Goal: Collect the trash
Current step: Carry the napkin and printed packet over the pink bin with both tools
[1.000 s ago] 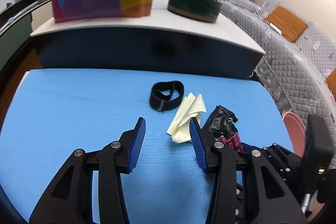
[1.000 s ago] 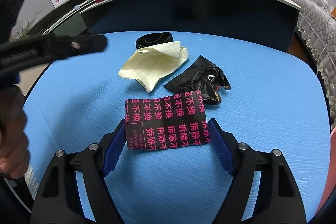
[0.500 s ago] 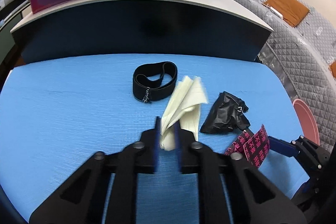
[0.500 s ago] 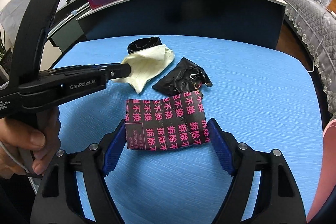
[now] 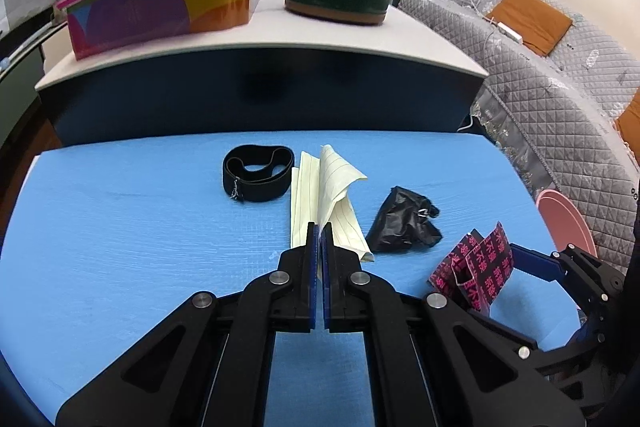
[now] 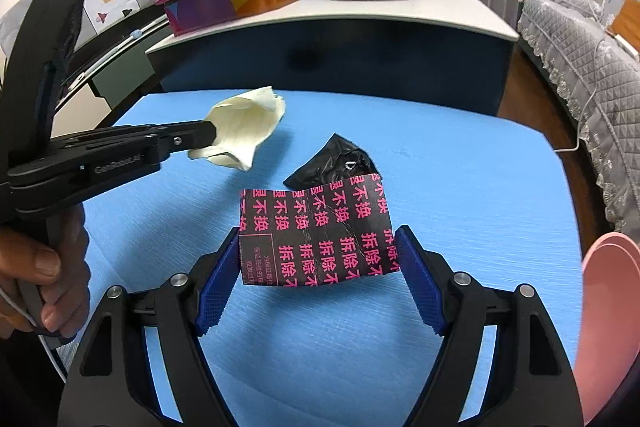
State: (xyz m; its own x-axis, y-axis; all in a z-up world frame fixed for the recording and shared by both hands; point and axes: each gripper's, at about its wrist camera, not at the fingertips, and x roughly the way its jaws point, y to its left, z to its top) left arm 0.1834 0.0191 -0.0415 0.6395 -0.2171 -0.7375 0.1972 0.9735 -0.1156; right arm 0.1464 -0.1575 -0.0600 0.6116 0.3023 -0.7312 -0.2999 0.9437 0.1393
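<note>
1. Two grippers are at work over the blue desk (image 5: 120,227). We find the left gripper (image 5: 321,227) closed tight on the near edge of the yellow lined paper (image 5: 332,195); a second ago its jaws stood wide apart with the sheet lying just ahead of them.
2. In the right wrist view the paper (image 6: 244,123) hangs off the left gripper's tip above the desk (image 6: 460,167), so we judge it lifted clear rather than merely pinched.
3. The right gripper (image 6: 316,259) is roughly half open, and the black wrapper with pink print (image 6: 316,231) spans the gap between both pads. The wrapper now bows upward and appears raised off the surface, where earlier it lay flat; we judge it lightly held, though the firmness of the grip cannot be confirmed.
4. A crumpled black bag (image 5: 404,223) lies on the desk just ahead and to the right of the left gripper, untouched.
5. A black elastic band (image 5: 256,173) lies beyond the left gripper, slightly left, beside the paper's far end.
6. A pink bin rim (image 6: 608,307) shows to the right of the right gripper, off the desk edge.
7. Assessment: two pieces are in hand, and the bag remains to be collected; carrying both loads toward the bin looks like the next step.
</note>
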